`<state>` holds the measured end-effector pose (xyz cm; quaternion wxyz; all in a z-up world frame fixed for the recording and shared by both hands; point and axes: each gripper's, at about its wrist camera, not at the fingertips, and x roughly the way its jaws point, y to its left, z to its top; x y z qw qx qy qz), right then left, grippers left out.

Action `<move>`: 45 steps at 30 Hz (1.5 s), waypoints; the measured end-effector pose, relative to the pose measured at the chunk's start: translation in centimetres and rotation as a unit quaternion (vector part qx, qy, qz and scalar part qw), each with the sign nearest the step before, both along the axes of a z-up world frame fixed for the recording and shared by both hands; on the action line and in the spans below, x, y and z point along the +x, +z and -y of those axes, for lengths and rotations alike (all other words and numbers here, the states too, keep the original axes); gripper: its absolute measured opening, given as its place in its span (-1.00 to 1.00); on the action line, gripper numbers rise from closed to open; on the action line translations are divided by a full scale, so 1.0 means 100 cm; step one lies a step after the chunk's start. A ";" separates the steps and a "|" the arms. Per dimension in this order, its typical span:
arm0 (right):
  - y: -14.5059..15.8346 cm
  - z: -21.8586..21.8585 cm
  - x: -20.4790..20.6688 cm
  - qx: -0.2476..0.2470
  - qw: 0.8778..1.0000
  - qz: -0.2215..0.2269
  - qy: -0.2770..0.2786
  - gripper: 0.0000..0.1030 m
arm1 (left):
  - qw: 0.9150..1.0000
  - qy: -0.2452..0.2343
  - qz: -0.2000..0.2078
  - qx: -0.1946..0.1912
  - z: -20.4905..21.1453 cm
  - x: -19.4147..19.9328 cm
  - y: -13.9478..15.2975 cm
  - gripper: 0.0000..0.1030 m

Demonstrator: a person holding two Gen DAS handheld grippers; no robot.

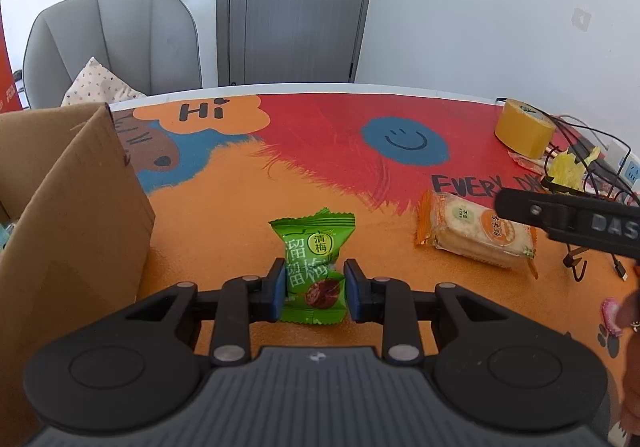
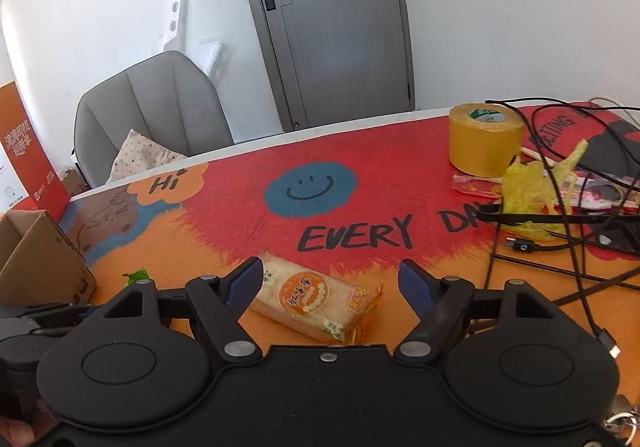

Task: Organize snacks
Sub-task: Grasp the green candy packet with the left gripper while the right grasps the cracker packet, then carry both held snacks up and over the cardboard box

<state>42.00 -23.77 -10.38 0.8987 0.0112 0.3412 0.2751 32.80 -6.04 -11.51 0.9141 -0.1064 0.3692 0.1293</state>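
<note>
Between the left gripper's (image 1: 315, 289) nearly closed blue pads, the green foil plum-candy packet (image 1: 313, 267) needs a firm mid-body pinch before swinging toward the brown cardboard box (image 1: 76, 215) at nine o'clock, while the right gripper (image 2: 331, 283) waits wide open, holding nothing, over the orange-labelled clear-wrapped rice cracker pack (image 2: 316, 297).

We see both views bright and evenly daylit, shadows soft on the surface (image 1: 224, 199), focus fairly sharp, and heavy fisheye bending with dark corners.

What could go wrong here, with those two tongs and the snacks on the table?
The left tongs pinch only the lower part of the green packet; the slick wrapper might slip out on the way to the box. The right tongs stand wide open around the cracker pack and might crush the crackers when they close. Loose cables lie nearby and could snag.
</note>
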 end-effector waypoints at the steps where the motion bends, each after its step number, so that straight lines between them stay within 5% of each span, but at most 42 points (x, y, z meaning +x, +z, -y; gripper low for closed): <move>1: -0.001 -0.003 0.002 0.001 1.000 0.001 0.001 0.46 | 1.000 0.001 0.001 -0.006 -0.002 -0.001 0.000 -0.44; 15: -0.016 -0.022 0.009 -0.017 0.999 -0.025 0.026 0.46 | 1.000 0.018 0.007 -0.021 -0.010 -0.011 0.002 -0.44; 18: -0.021 -0.024 0.003 -0.034 0.998 -0.034 0.029 0.24 | 0.999 0.017 0.008 -0.025 -0.010 -0.014 0.001 -0.44; 21: -0.022 -0.028 -0.007 -0.077 0.997 -0.003 0.015 -0.30 | 0.999 0.020 0.009 -0.027 -0.011 -0.018 0.001 -0.44; 25: -0.015 -0.024 -0.016 -0.061 0.998 -0.027 0.017 -0.31 | 0.999 0.020 0.014 -0.041 -0.013 -0.026 0.008 -0.44; 45: 0.078 -0.044 -0.086 0.021 0.999 0.035 0.034 -0.30 | 0.993 0.039 0.100 -0.048 -0.047 -0.094 0.089 -0.44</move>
